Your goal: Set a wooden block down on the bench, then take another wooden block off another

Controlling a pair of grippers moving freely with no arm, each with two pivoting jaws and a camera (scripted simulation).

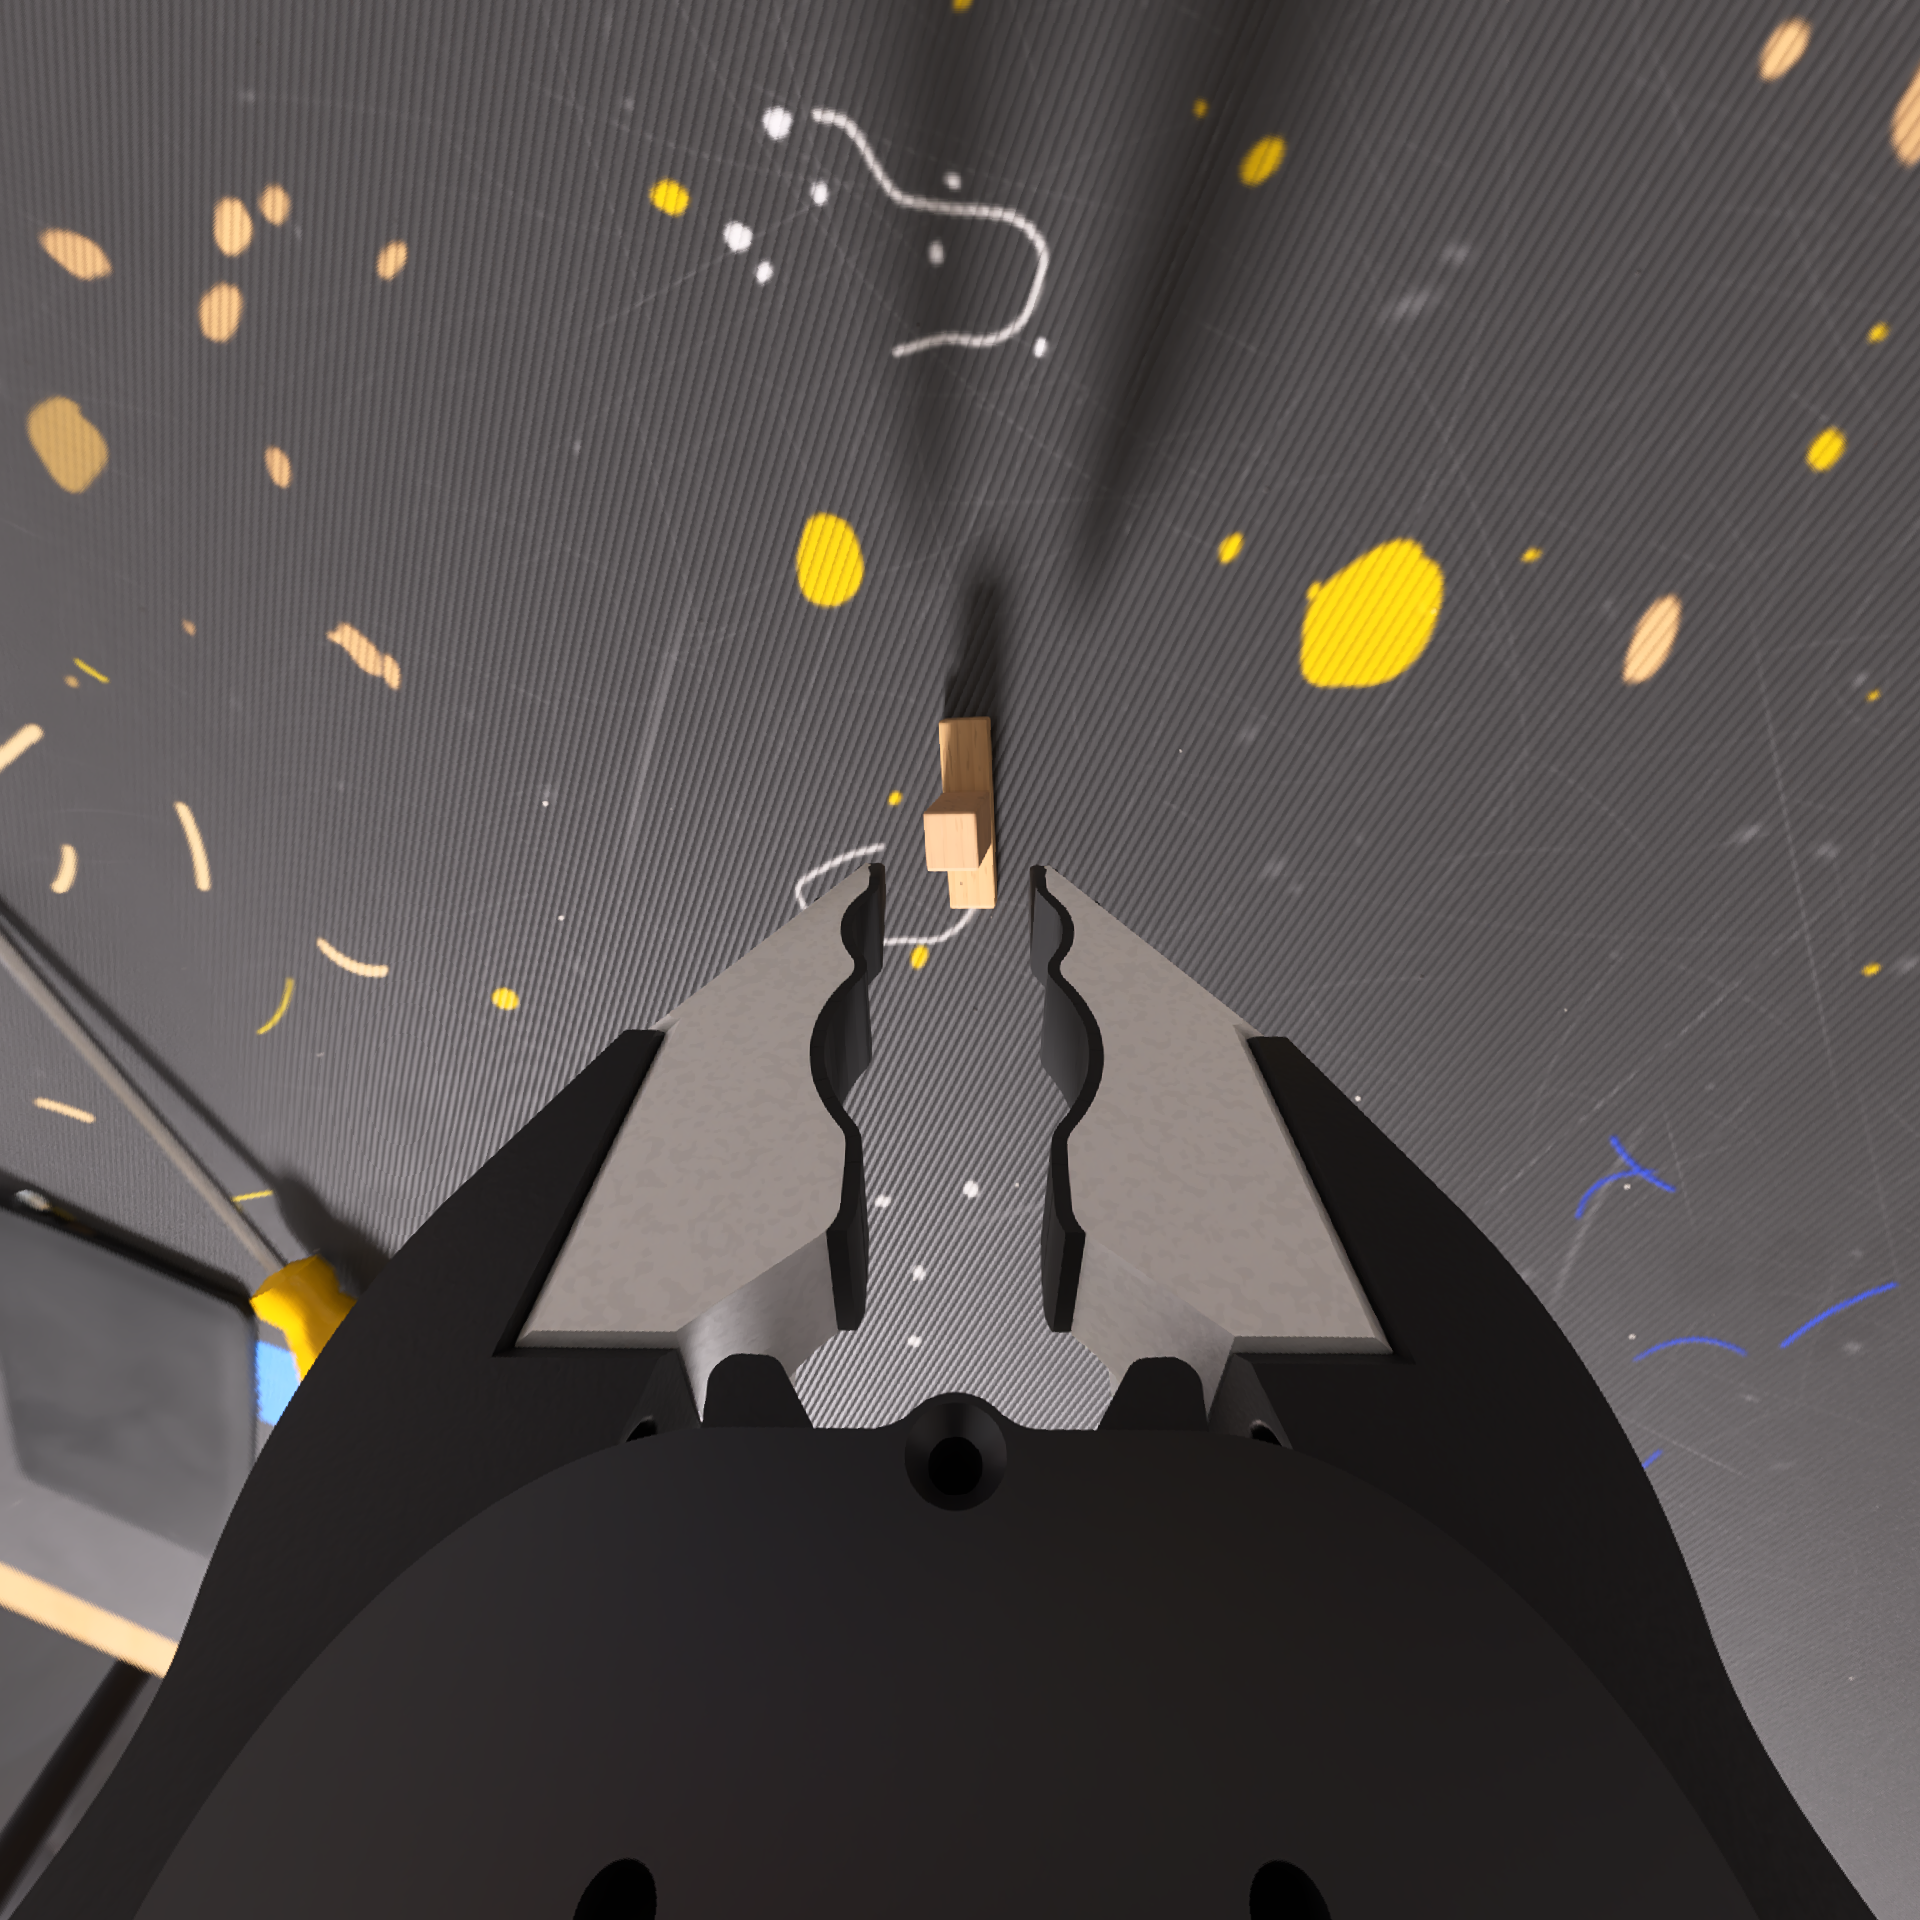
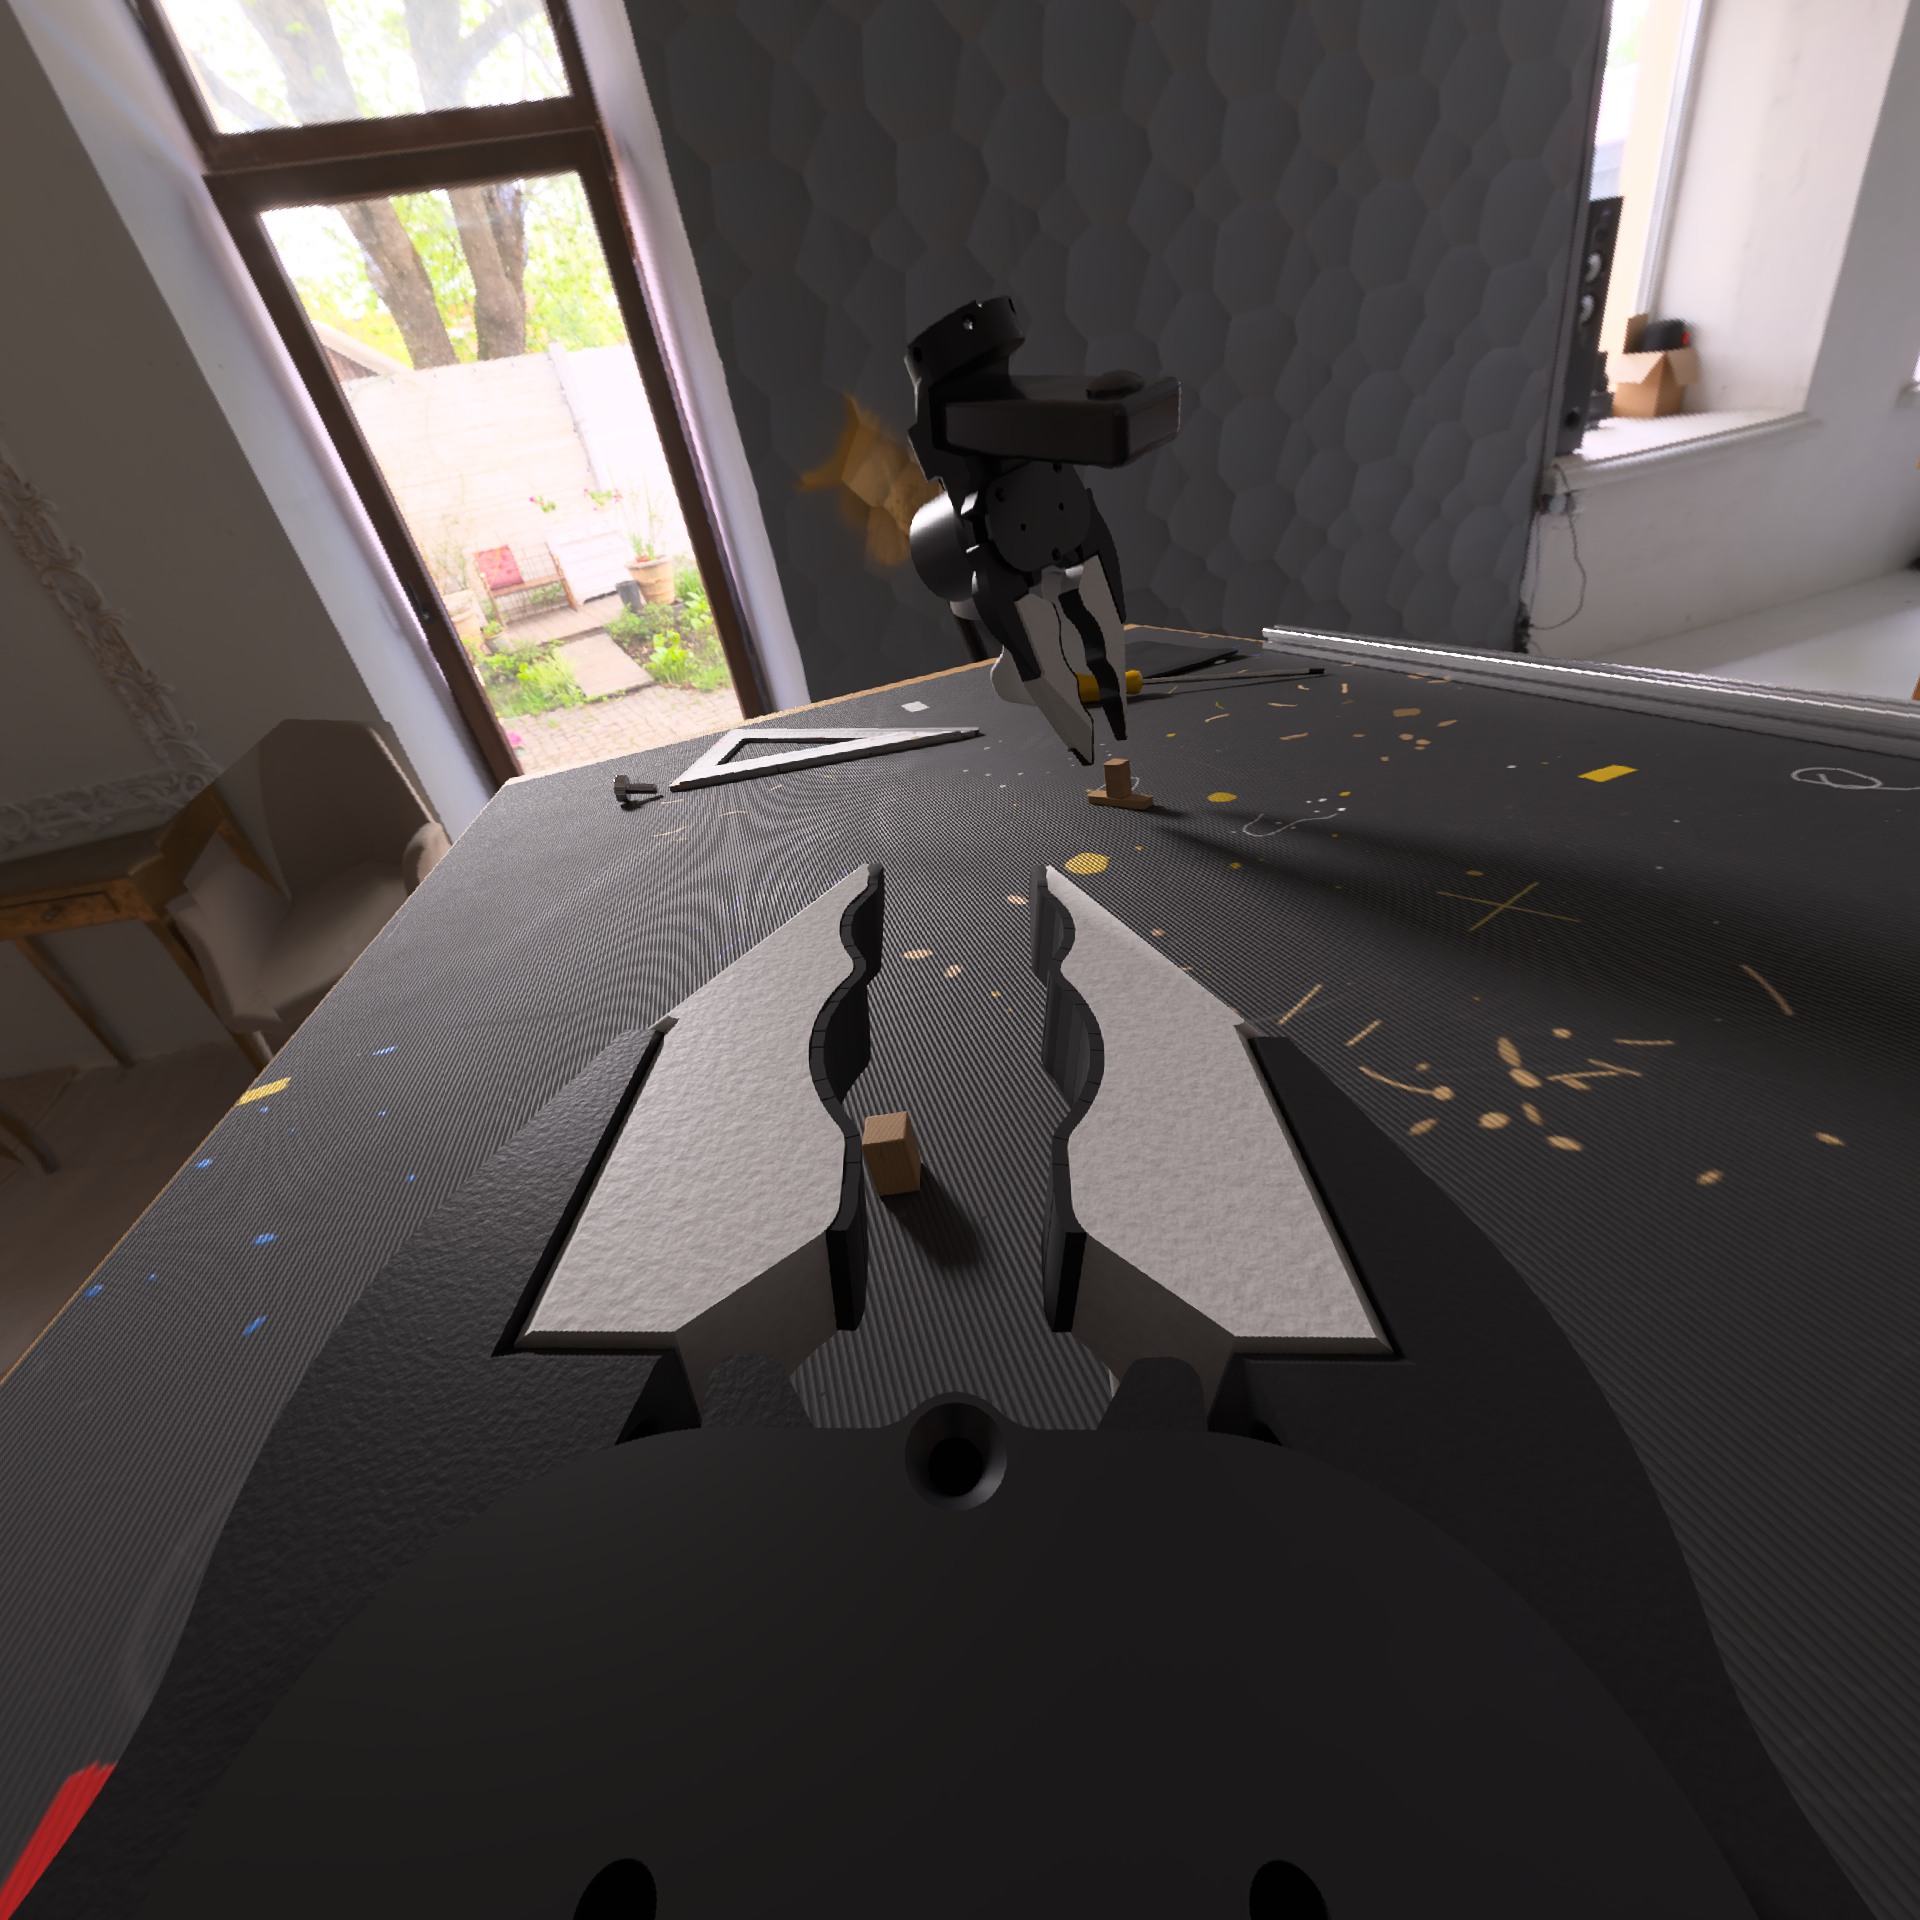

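Note:
In the left wrist view a small wooden cube (image 1: 954, 840) sits on top of a flat, longer wooden block (image 1: 971, 769) on the dark bench (image 1: 1351, 935). My left gripper (image 1: 958, 883) is open and empty, just above and short of this pair. The right wrist view shows the same pair far off, the cube (image 2: 1117, 774) on the flat block (image 2: 1122, 799), with the left gripper (image 2: 1101, 743) hovering over it. My right gripper (image 2: 961, 878) is open. Another small wooden cube (image 2: 891, 1151) rests on the bench (image 2: 623, 935) between its fingers, close to the left finger (image 2: 727, 1143).
A metal triangle square (image 2: 821, 753) and a small bolt (image 2: 632, 790) lie at the far left. A yellow-handled tool (image 2: 1107, 684) lies behind the left gripper. A raised rail (image 2: 1558, 665) runs along the far right. The bench's left edge (image 2: 312, 1039) drops to the floor.

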